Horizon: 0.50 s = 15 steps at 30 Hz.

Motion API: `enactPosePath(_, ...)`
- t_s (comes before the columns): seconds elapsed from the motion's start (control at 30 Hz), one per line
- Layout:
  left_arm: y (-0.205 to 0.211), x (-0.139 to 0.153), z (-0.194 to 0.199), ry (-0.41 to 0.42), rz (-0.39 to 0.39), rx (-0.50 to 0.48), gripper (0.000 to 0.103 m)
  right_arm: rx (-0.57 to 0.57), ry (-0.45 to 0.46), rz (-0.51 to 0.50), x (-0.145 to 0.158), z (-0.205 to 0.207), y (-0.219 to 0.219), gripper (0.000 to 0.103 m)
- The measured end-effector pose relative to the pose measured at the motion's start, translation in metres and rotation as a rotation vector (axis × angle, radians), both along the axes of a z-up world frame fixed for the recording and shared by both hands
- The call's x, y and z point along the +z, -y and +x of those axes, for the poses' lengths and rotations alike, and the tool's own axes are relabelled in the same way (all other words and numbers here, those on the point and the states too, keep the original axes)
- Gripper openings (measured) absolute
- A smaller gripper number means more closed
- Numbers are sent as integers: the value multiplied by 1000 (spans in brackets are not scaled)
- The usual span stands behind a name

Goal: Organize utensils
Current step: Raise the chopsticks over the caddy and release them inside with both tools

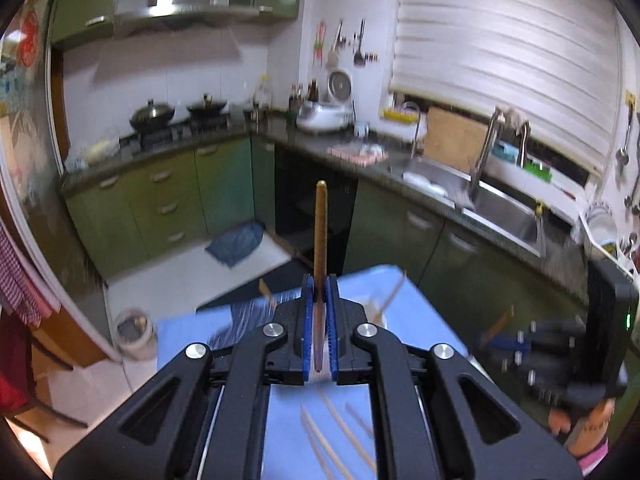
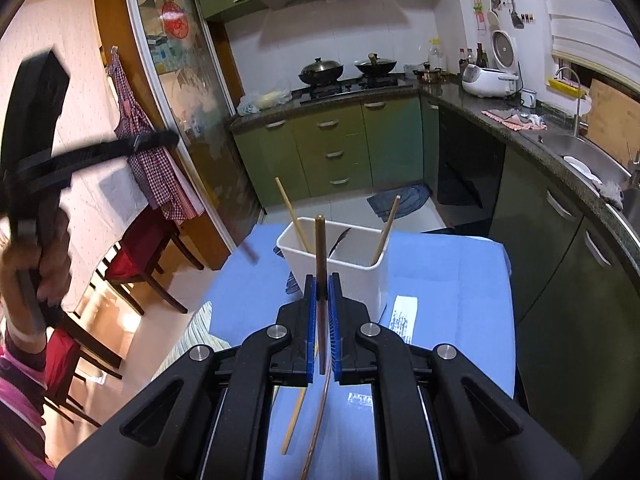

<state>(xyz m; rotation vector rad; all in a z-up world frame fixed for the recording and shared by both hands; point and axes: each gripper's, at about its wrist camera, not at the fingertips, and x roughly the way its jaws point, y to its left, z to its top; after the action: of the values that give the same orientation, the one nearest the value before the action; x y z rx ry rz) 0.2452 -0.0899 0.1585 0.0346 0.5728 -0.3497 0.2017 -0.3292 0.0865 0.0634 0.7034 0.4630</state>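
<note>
Green-cabinet kitchen w/ a blue-cloth table [image 2: 440, 280]: both grippers clamped on a dark chopstick each, left gripper [image 1: 319, 312] & right gripper [image 2: 322, 312], sticks pointing straight ahead, white holder bin [image 2: 360, 276] dead center just past right's tips, so imo right's closer.

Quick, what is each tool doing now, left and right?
Left tool: closed on a brown chopstick.
Right tool: closed on a dark chopstick.
</note>
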Motion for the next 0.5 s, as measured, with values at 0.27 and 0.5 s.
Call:
enactPosePath(0.27,26,-42,60,-55,40,40,6,-12,15,3,7,-3,7,7)
enactPosePath(0.5,31,-100,82,-211,103,54,7,-15,59,30,26,2,5,7)
